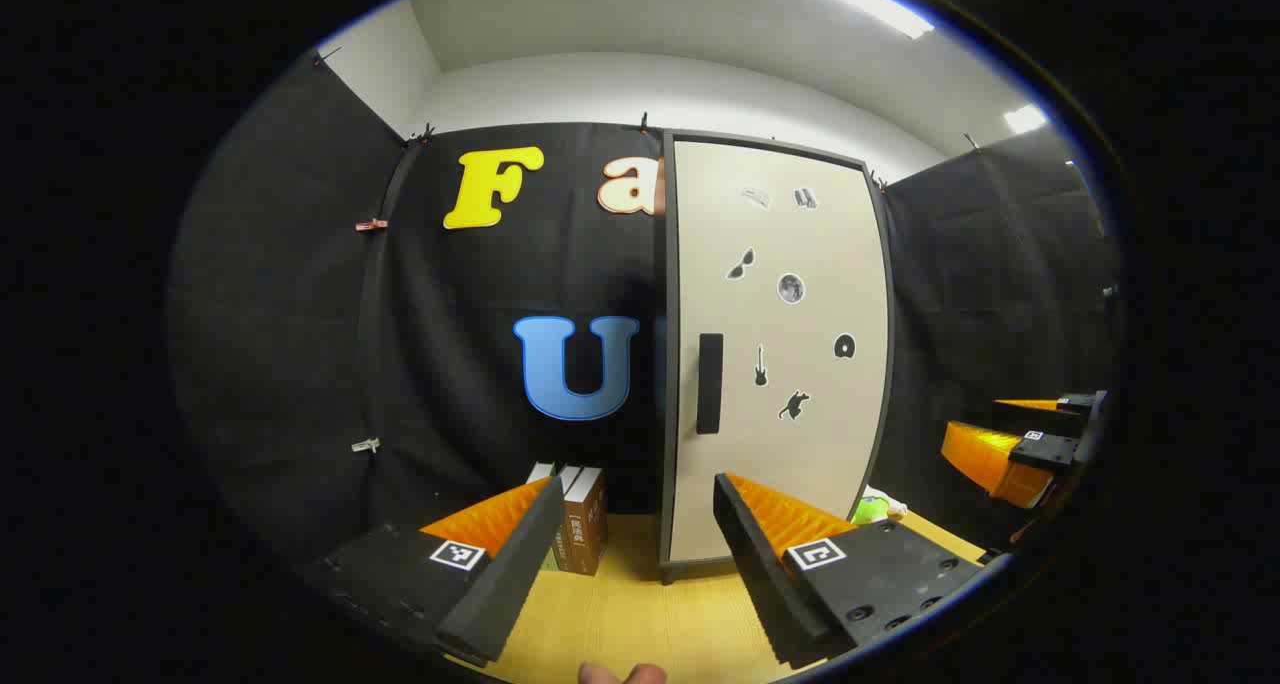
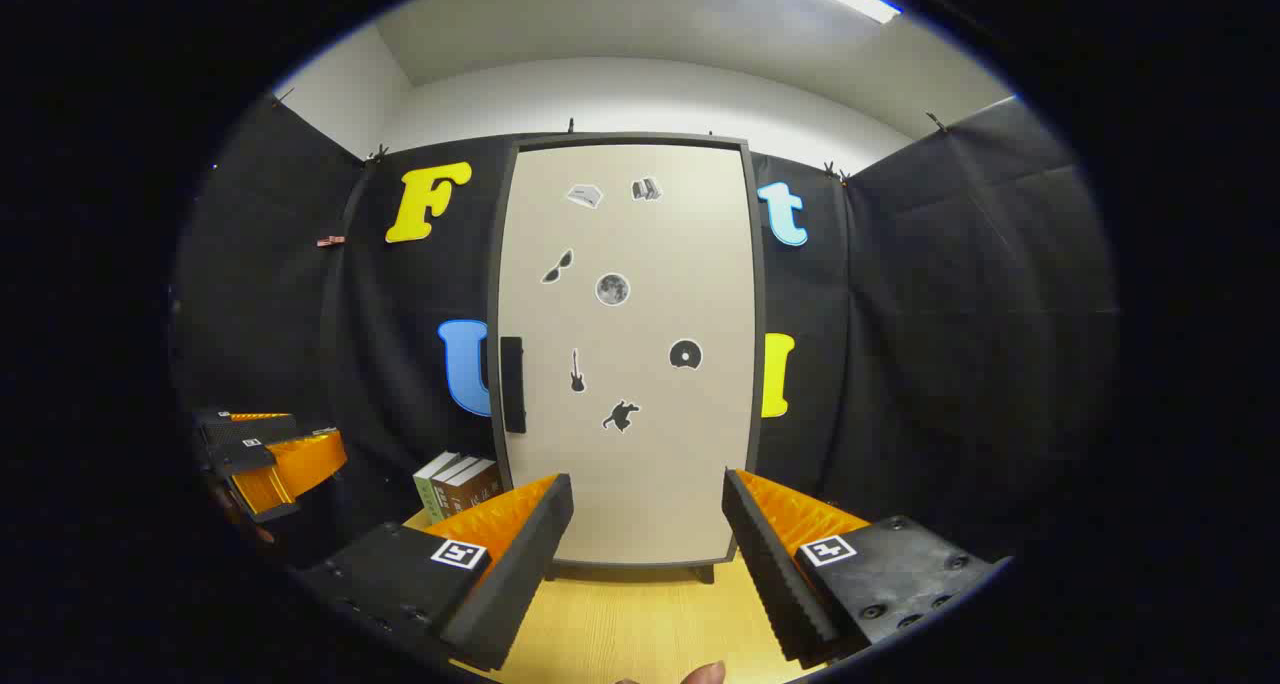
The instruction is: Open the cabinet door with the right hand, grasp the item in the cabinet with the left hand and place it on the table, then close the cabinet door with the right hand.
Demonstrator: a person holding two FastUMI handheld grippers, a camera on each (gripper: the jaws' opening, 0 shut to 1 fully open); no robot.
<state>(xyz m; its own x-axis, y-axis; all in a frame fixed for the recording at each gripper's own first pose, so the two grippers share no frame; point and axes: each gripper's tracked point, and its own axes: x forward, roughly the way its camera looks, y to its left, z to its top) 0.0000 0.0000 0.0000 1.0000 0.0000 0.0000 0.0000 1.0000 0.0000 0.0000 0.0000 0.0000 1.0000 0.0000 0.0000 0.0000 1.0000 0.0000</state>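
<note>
Facing a closed cabinet (image 2: 625, 354) standing upright on the surface (image 2: 640, 624). Right claw (image 2: 648, 554) and left claw (image 1: 630, 554) both gaping, holding nothing. Rigid door probably swinging easily; gripping handle (image 2: 512, 384) at left edge looking best. Item hidden inside.

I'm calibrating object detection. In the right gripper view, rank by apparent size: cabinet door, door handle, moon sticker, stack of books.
1. cabinet door
2. stack of books
3. door handle
4. moon sticker
Books and handle look close; that order is unsure.
</note>
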